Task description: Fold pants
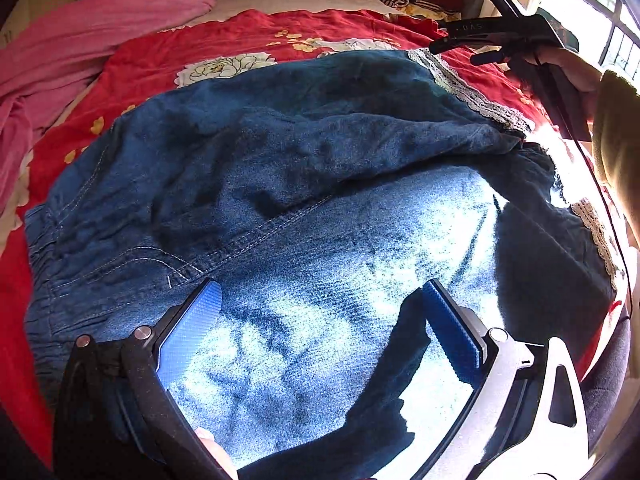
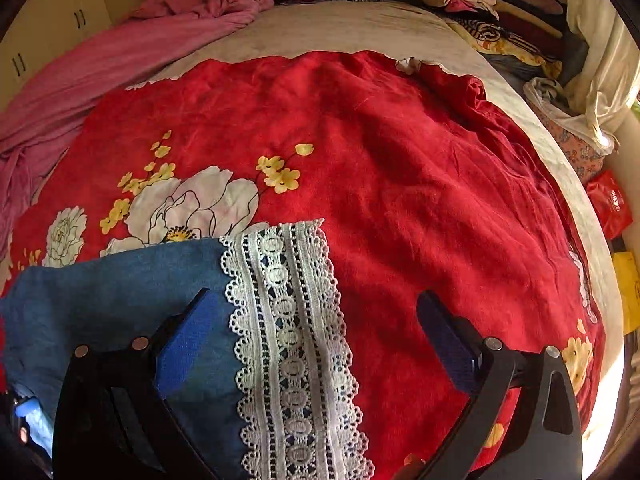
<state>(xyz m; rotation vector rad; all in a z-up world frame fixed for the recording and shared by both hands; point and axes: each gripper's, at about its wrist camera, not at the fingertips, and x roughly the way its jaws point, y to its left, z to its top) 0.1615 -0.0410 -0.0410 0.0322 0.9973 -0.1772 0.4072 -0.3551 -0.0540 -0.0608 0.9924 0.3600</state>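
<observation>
Blue denim pants (image 1: 280, 160) lie spread on a red floral bedsheet (image 2: 400, 160), the elastic waistband (image 1: 38, 264) to the left and the legs running right. Each leg ends in a white lace hem (image 2: 288, 320). My left gripper (image 1: 320, 286) is open, hovering over the sunlit seat and thigh of the pants with only flat denim between its blue pads. My right gripper (image 2: 316, 296) is open too, and stands over the far leg's lace hem, its left finger over the denim and its right finger over the red sheet. It shows in the left wrist view as the right gripper (image 1: 454, 51), just past that hem (image 1: 460, 84).
A crumpled pink blanket (image 2: 120, 60) runs along the left side of the bed. Piles of folded clothes (image 2: 480, 4) sit at the back right. A red packet (image 2: 610, 204) and something yellow (image 2: 628, 288) lie off the bed's right edge. A bright window (image 1: 600, 12) is at the right.
</observation>
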